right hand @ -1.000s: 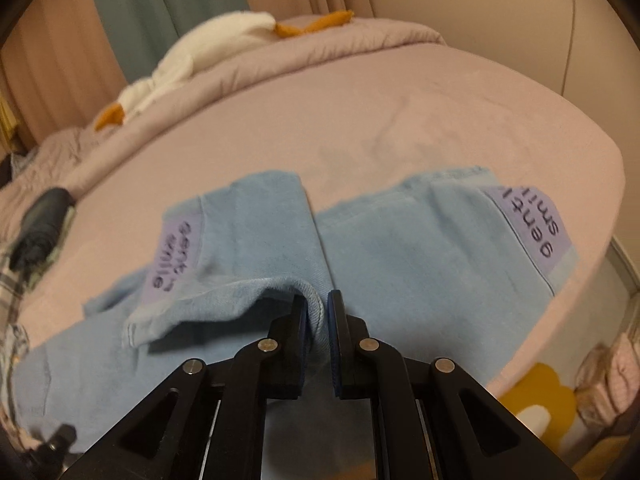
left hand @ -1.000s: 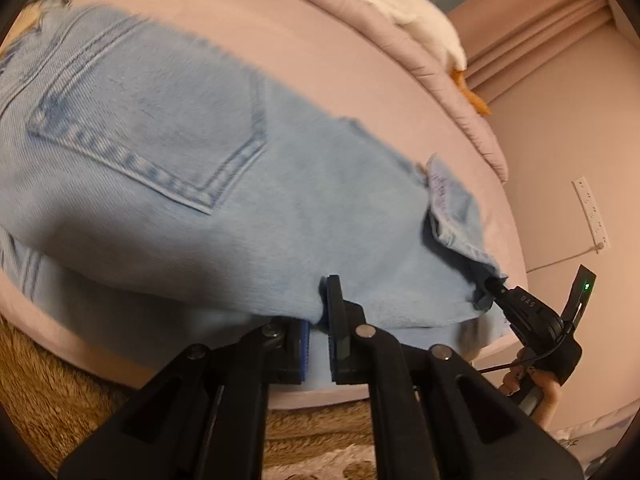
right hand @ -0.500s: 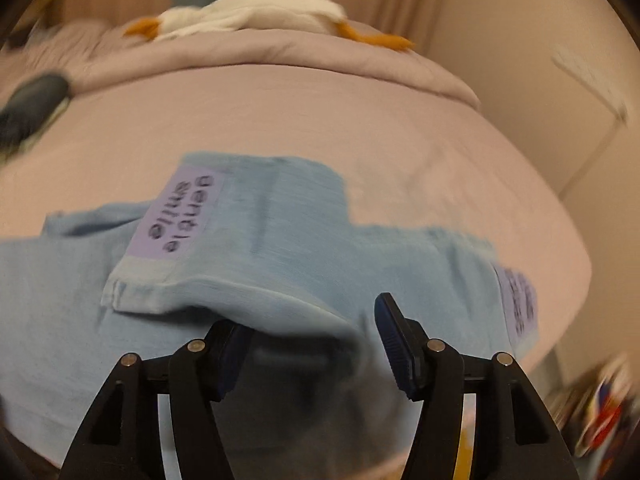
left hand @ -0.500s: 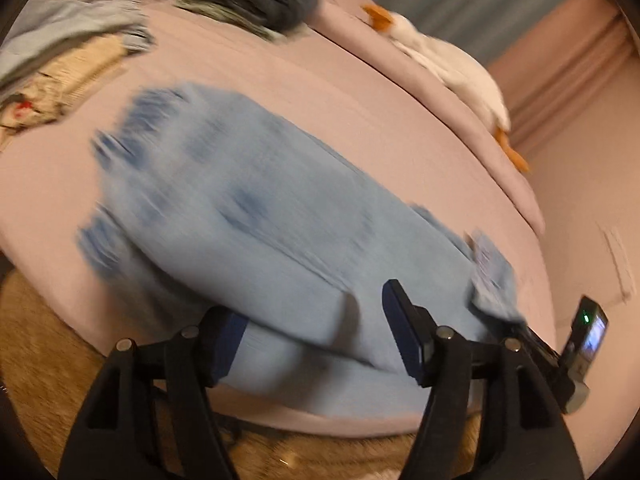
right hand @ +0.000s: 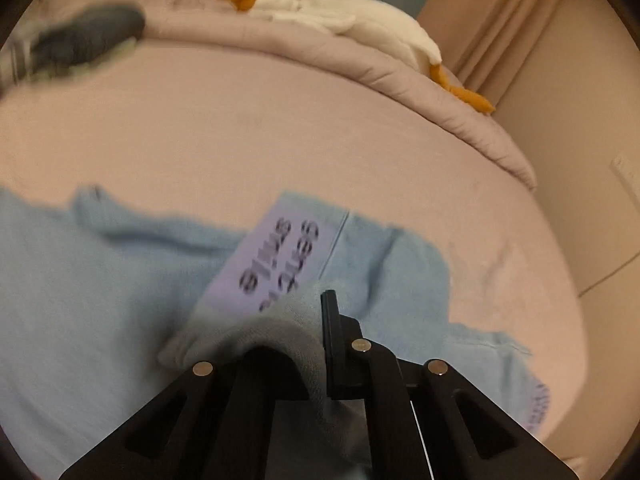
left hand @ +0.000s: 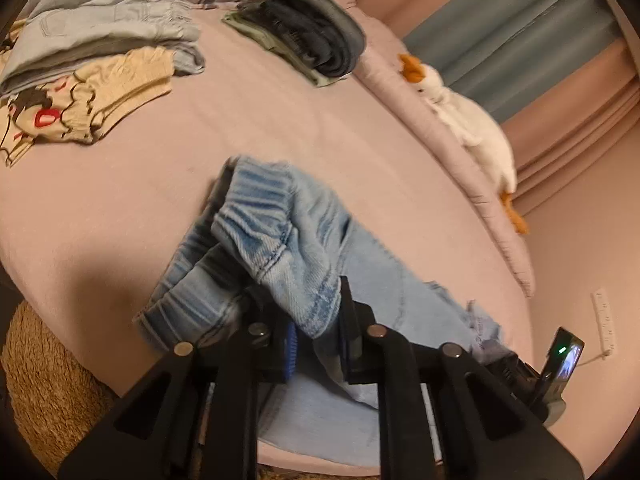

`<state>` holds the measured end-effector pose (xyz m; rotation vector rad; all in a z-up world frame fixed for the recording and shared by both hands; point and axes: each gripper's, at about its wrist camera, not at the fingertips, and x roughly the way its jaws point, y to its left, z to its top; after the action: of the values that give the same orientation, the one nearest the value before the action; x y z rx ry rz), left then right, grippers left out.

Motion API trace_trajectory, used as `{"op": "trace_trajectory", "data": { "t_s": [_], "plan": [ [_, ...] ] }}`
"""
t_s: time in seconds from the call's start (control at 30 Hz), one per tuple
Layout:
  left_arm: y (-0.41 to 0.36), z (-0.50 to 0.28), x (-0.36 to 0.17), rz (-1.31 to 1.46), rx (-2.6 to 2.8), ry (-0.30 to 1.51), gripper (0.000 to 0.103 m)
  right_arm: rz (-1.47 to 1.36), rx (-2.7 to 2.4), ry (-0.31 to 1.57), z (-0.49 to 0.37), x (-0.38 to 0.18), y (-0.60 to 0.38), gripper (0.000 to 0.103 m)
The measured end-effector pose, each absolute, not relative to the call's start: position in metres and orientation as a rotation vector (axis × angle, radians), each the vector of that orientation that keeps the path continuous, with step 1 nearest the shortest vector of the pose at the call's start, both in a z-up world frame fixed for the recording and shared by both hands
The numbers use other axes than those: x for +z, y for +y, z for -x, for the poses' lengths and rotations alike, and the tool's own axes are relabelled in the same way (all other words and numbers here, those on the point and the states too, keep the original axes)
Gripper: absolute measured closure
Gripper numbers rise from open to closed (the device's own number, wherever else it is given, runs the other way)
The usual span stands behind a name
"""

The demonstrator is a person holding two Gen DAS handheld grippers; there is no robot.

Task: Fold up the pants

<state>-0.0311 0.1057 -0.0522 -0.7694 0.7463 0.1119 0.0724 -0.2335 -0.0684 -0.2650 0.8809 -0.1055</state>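
Observation:
Light blue denim pants (left hand: 280, 232) lie across the pink bed (left hand: 260, 120). In the left wrist view their elastic waistband is bunched and raised. My left gripper (left hand: 316, 340) has its jaws closing, and a fold of that waistband is pinched between the pads. In the right wrist view the pants (right hand: 100, 280) spread to the left, and a lilac printed label (right hand: 280, 256) shows on one leg end. My right gripper (right hand: 316, 352) is shut on a raised fold of the leg cloth, which drapes over and hides its left finger.
Two piles of folded clothes sit at the far side of the bed, one pale (left hand: 92, 52) and one dark (left hand: 312, 32). A white plush goose (left hand: 472, 128) lies on the rolled duvet by the curtains. A woven rug (left hand: 48, 380) is below the bed's near edge.
Both grippers were shut on the flat-lying pants, opened wide half a second ago, and are now closed on new folds. The waistband has bunched up and lifted; both views have swung across the bed.

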Motion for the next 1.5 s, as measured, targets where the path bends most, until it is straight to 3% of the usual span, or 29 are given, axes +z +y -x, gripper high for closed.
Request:
{"op": "trace_trajectory", "data": {
  "t_s": [0.2, 0.33, 0.47, 0.57, 0.63, 0.7, 0.8, 1.07, 1.27, 1.4, 1.47, 1.5],
  "plan": [
    [0.100, 0.054, -0.024, 0.716, 0.053, 0.730, 0.091, -0.274, -0.167, 0.646, -0.028, 0.009, -0.349, 0.101],
    [0.094, 0.063, -0.042, 0.650, 0.096, 0.818, 0.091, -0.475, -0.390, 0.607, 0.025, -0.015, -0.422, 0.101],
    [0.100, 0.061, -0.069, 0.657, 0.132, 0.910, 0.090, -0.632, -0.481, 0.759, 0.052, -0.082, -0.471, 0.101],
    [0.097, 0.055, -0.071, 0.619, 0.149, 0.935, 0.090, -0.639, -0.463, 0.848, 0.055, -0.111, -0.476, 0.100],
    [0.093, 0.053, -0.069, 0.574, 0.163, 0.939, 0.089, -0.646, -0.461, 0.852, 0.056, -0.110, -0.477, 0.092],
    [0.090, 0.051, -0.069, 0.542, 0.176, 0.947, 0.086, -0.669, -0.479, 0.848, 0.060, -0.105, -0.482, 0.070],
    [0.092, 0.048, -0.073, 0.527, 0.184, 0.957, 0.086, -0.682, -0.532, 0.802, 0.074, -0.091, -0.493, 0.055],
    [0.092, 0.044, -0.075, 0.498, 0.202, 0.980, 0.085, -0.811, -0.492, 0.769, 0.079, -0.089, -0.545, 0.053],
    [0.092, 0.044, -0.077, 0.500, 0.204, 0.982, 0.085, -0.920, -0.253, 0.916, 0.037, -0.115, -0.558, 0.053],
    [0.092, 0.044, -0.078, 0.496, 0.206, 0.985, 0.086, -0.977, -0.162, 0.949, 0.015, -0.129, -0.556, 0.039],
    [0.091, 0.044, -0.078, 0.490, 0.208, 0.986, 0.086, -0.966, -0.126, 0.961, 0.007, -0.125, -0.553, 0.039],
    [0.091, 0.044, -0.078, 0.488, 0.209, 0.987, 0.086, -0.960, -0.110, 0.965, 0.002, -0.123, -0.551, 0.049]
  ]
}}
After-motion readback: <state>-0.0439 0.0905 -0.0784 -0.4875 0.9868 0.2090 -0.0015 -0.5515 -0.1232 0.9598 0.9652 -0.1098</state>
